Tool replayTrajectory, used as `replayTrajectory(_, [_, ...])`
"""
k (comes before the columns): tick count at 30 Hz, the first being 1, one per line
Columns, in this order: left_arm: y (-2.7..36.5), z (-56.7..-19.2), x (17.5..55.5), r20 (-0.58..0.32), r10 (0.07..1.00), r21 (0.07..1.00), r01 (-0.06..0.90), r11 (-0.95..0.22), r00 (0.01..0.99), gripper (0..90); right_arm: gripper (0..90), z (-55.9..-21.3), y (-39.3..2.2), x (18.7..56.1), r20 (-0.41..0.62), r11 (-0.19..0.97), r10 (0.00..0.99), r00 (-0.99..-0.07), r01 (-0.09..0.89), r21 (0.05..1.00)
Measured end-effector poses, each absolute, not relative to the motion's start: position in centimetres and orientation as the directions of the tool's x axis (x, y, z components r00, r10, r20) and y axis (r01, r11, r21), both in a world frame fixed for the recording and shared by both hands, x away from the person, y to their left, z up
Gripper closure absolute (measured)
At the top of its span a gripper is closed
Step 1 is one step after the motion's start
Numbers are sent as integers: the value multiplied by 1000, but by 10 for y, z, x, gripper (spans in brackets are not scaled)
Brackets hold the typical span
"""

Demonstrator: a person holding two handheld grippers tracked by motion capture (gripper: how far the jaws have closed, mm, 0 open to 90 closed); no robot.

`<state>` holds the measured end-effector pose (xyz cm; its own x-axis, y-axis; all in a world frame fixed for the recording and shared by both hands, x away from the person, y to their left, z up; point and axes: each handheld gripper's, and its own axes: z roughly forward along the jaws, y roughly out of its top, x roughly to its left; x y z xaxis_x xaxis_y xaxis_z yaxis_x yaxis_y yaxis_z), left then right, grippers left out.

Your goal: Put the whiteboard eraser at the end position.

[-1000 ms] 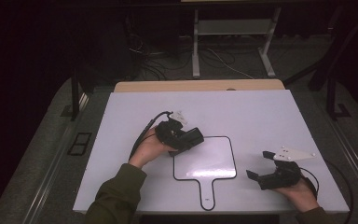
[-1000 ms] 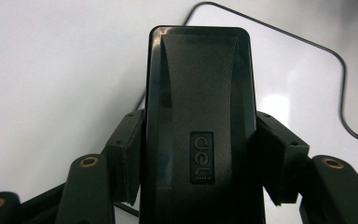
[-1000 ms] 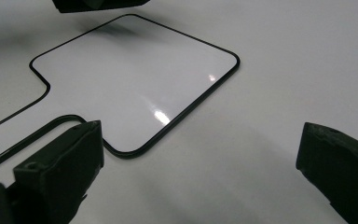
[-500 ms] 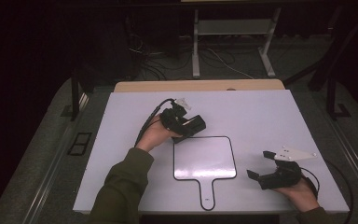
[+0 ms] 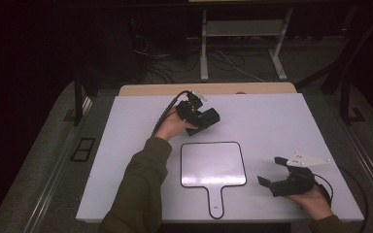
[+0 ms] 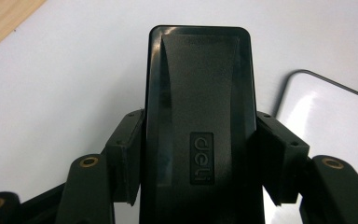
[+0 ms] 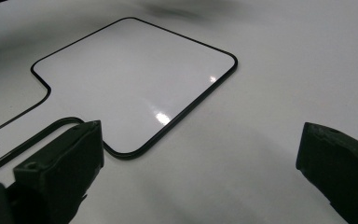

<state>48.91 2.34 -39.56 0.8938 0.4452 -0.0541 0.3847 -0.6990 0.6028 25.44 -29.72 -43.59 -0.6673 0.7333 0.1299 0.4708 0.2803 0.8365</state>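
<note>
The black whiteboard eraser (image 6: 198,135), far and left of the handled whiteboard (image 5: 213,164), looks like light, rigid moulded plastic with glossy, probably slippery sides. The left gripper (image 5: 201,116) pinches it across its long flanks, a sound hold. The right gripper (image 5: 284,174) rests near-right, jaws spread and empty.

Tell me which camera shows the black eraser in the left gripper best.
The left gripper view: the black eraser sits large between the left gripper's jaws, its embossed logo readable. In the high view it is a small dark block at that gripper's tip, beyond the whiteboard.
</note>
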Motion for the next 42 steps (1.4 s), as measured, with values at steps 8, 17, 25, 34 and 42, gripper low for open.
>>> replayTrajectory(8, [6, -407, 510, -58, 451, 590, 395, -704, 891, 394, 0, -436, -298, 254, 138, 274, 729, -670, 471, 839])
replayTrajectory(17, [-12, -419, 519, -36, 457, 568, 394, -722, 889, 393, 0, -436, -299, 254, 140, 271, 727, -672, 468, 841])
replayTrajectory(25, [-13, -429, 525, -56, 471, 544, 422, -725, 880, 391, 0, -436, -300, 254, 143, 265, 730, -669, 469, 842])
replayTrajectory(34, [-10, -431, 525, -67, 475, 575, 424, -700, 877, 362, 0, -436, -300, 254, 143, 265, 729, -669, 470, 842])
replayTrajectory(42, [2, -414, 521, -90, 485, 632, 426, -647, 870, 241, 0, -436, -300, 254, 143, 266, 730, -668, 471, 841])
